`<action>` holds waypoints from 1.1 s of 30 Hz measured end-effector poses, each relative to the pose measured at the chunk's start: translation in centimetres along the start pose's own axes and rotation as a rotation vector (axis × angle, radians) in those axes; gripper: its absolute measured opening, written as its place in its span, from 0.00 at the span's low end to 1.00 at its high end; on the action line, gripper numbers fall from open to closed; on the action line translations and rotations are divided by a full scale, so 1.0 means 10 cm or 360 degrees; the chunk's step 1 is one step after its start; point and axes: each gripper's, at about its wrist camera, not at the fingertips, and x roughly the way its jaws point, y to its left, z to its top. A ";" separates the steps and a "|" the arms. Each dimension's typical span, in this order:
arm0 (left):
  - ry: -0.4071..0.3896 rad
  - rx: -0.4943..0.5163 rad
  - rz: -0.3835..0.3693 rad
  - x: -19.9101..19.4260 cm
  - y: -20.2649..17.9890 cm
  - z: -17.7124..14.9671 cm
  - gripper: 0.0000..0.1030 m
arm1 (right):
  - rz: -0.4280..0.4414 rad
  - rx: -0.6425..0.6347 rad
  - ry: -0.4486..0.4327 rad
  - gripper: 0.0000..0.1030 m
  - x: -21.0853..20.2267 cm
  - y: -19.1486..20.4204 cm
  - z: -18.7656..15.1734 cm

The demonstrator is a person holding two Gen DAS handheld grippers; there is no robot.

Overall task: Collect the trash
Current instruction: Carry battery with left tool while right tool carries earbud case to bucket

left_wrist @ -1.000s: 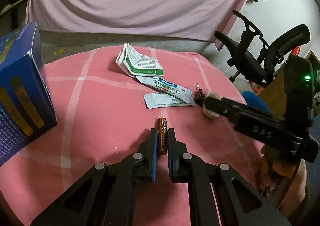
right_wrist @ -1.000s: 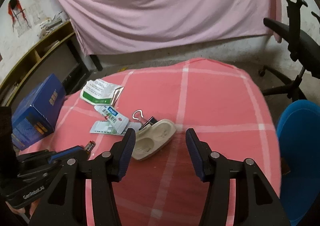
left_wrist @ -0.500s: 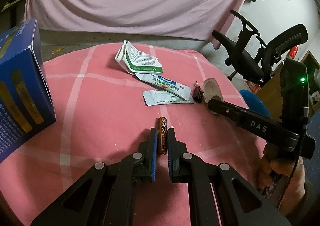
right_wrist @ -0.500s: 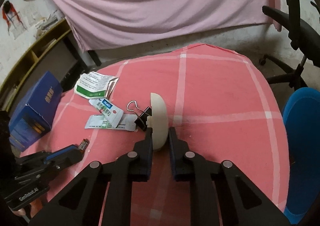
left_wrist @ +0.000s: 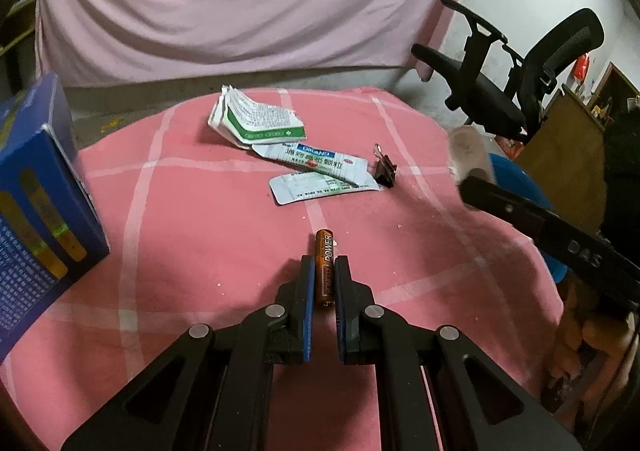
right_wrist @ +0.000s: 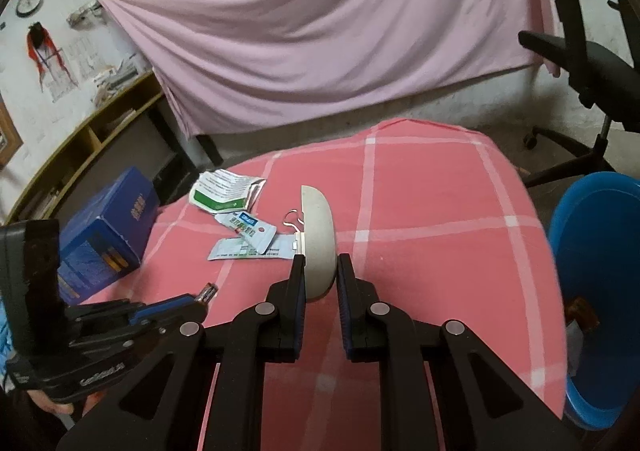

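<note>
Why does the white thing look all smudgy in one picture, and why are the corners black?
Left wrist view: the white tray in the right tongs is smeared by motion blur. Right wrist view: it looks sharp. Both views: the fisheye lens darkens the corners and bends the office chair.

Dim indoor light, fisheye-warped edges, slight blur

Blue box (left_wrist: pixel 36 211) runs off the left edge; motion-blurred pale tray (left_wrist: pixel 468 155); binder clip (right_wrist: pixel 294 218) half-hidden behind it.
</note>
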 end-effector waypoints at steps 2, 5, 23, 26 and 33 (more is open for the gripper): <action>-0.0087 -0.0066 0.0000 -0.09 0.01 -0.04 0.06 | -0.0007 -0.0017 -0.0054 0.12 -0.09 0.05 -0.02; -0.0333 -0.0098 0.0017 -0.35 -0.06 -0.10 0.06 | -0.0008 -0.0052 -0.0138 0.12 -0.25 0.09 -0.07; -0.1055 0.0382 -0.0092 -1.11 -1.72 0.03 0.07 | 0.0035 -0.0043 -0.0936 0.12 -1.62 -0.24 -0.12; -0.1039 0.0448 -0.0114 -1.05 -1.99 0.06 0.07 | -0.0003 -0.0022 -0.0984 0.12 -1.75 -0.40 -0.17; -0.0925 0.0519 -0.0190 -0.67 -2.56 0.17 0.07 | -0.0099 0.0081 -0.1014 0.12 -1.93 -0.83 -0.28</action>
